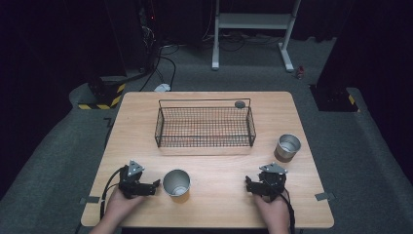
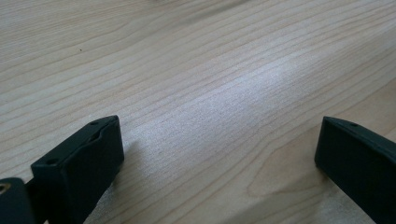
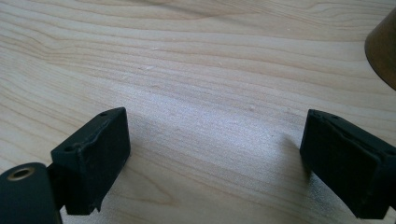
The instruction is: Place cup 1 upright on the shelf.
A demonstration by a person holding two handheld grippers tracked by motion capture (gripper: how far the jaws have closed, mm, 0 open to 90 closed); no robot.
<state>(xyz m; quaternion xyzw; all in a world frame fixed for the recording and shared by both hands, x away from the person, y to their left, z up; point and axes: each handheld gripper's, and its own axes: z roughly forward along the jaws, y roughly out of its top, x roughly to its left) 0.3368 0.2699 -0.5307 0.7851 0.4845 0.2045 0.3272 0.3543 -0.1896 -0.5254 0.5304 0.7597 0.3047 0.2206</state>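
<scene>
Two metal cups stand upright on the wooden table: one near the front, one at the right. A black wire basket sits in the middle, toward the back. My left gripper lies at the front left, just left of the near cup and apart from it. Its jaws are spread wide over bare wood. My right gripper lies at the front right, jaws also spread with only wood between them. A brown curved cup side shows at that view's right edge.
A small dark round object lies at the basket's back right corner. Tape tabs stick out at the table's front left and front right edges. Beyond the table are grey floor, cables and a white stand.
</scene>
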